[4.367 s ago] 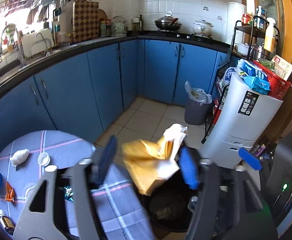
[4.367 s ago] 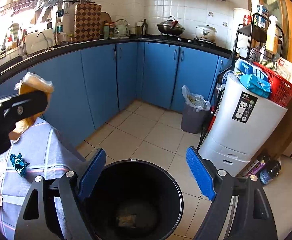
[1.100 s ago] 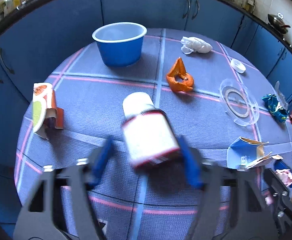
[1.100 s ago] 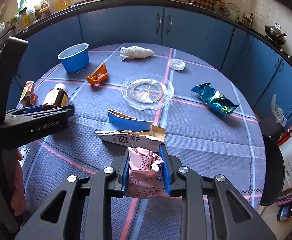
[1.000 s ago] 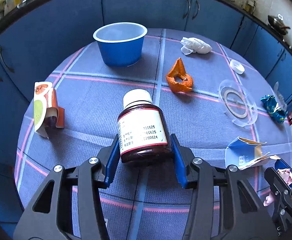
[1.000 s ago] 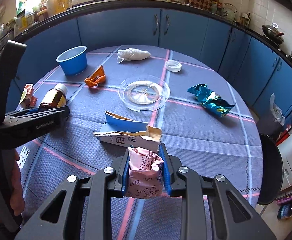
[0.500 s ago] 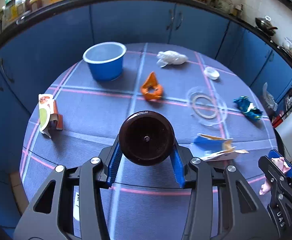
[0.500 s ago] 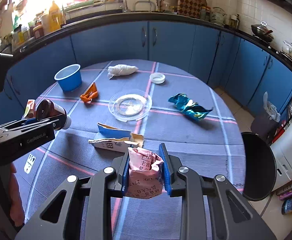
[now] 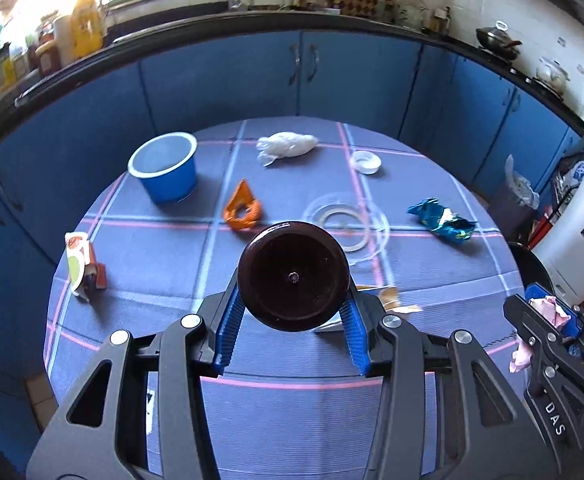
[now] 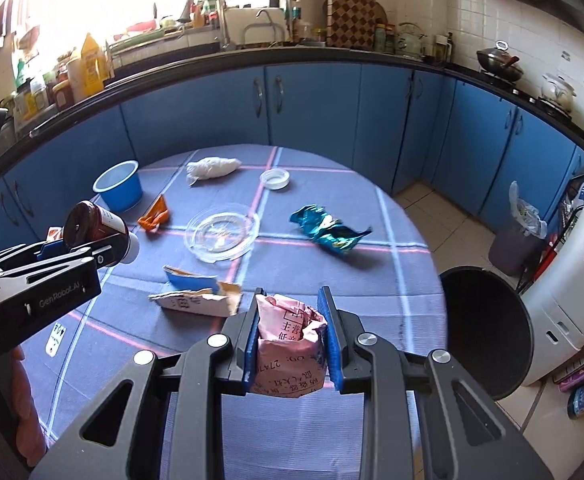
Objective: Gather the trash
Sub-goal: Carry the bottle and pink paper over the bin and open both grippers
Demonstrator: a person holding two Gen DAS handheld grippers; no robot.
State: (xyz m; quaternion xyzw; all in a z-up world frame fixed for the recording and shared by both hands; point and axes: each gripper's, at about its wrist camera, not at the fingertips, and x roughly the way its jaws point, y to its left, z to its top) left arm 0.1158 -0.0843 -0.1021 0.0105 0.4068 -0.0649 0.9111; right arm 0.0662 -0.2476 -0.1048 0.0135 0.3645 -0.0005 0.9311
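My left gripper (image 9: 292, 312) is shut on a brown medicine bottle (image 9: 293, 276), held above the round table with its base toward the camera; it also shows in the right wrist view (image 10: 96, 232). My right gripper (image 10: 290, 332) is shut on a crumpled pink paper packet (image 10: 290, 348) above the table's near edge. A black trash bin (image 10: 488, 328) stands on the floor to the right of the table. On the blue checked tablecloth (image 10: 372, 280) lie a torn blue-and-white carton (image 10: 196, 292), a teal wrapper (image 10: 328, 230), an orange wrapper (image 10: 154, 214) and a white wad (image 10: 212, 168).
A blue cup (image 10: 118, 186), a clear plastic lid (image 10: 222, 232), a small white cap (image 10: 275, 178) and a small carton (image 9: 82, 264) are also on the table. A white appliance (image 10: 572, 280) and a grey lined bin (image 10: 516, 240) stand right. Blue cabinets curve behind.
Both grippers have risen and pulled back from the table. The left one lifted the bottle off the cloth and tipped its base toward the camera. The right one still holds the pink packet.
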